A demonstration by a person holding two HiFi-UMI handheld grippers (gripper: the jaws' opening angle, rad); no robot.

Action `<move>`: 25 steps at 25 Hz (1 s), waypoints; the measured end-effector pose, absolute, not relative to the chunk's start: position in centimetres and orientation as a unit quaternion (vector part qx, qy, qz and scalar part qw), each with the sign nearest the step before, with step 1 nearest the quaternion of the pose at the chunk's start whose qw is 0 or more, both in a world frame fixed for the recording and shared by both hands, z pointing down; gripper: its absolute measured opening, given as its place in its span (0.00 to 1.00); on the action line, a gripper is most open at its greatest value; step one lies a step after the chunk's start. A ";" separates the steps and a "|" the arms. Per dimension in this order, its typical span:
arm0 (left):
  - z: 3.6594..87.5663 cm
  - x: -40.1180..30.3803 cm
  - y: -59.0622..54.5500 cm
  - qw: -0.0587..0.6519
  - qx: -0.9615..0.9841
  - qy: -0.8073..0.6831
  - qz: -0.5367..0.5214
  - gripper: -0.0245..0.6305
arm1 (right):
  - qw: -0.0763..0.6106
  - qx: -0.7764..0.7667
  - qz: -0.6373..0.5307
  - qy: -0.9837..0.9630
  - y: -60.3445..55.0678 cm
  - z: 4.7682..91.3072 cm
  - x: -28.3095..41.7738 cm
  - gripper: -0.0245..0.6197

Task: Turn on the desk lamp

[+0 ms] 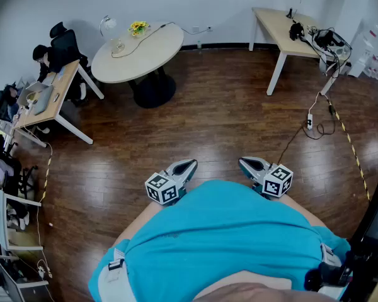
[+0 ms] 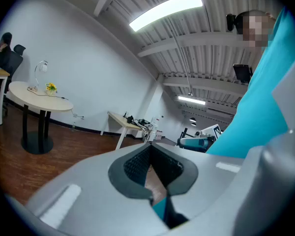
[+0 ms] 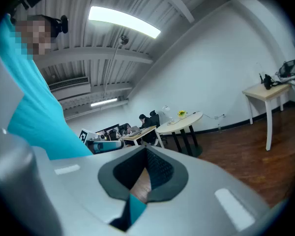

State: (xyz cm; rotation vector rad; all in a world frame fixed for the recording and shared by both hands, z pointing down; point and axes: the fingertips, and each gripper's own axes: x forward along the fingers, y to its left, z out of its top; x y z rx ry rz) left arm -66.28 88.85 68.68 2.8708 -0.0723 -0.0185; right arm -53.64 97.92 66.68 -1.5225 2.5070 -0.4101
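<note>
The desk lamp, white with a curved neck, stands on the far side of a round white table across the room, next to yellow flowers. My left gripper and right gripper are held close in front of a teal shirt, far from the table, both shut with nothing in them. The left gripper view has the lamp small at far left beyond the left gripper. Past the right gripper, the right gripper view shows the lamp on the round table.
A wooden floor lies between me and the table. A person sits at a desk at left. A rectangular table with cables stands at back right. A power strip and striped tape lie on the floor at right.
</note>
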 end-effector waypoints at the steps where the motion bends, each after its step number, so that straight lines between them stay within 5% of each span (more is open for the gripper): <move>1: 68.6 -65.7 89.3 0.134 0.991 -0.024 -0.004 0.07 | 0.089 -0.511 -0.136 0.844 98.4 66.6 -53.1 0.04; 16: 70.0 -54.2 95.5 0.158 0.986 -0.027 0.038 0.07 | 0.100 -0.494 -0.165 0.848 102.5 68.8 -41.4 0.04; 25: 72.8 -56.1 86.3 0.182 0.982 -0.037 0.012 0.07 | 0.069 -0.476 -0.171 0.860 92.6 70.9 -44.0 0.04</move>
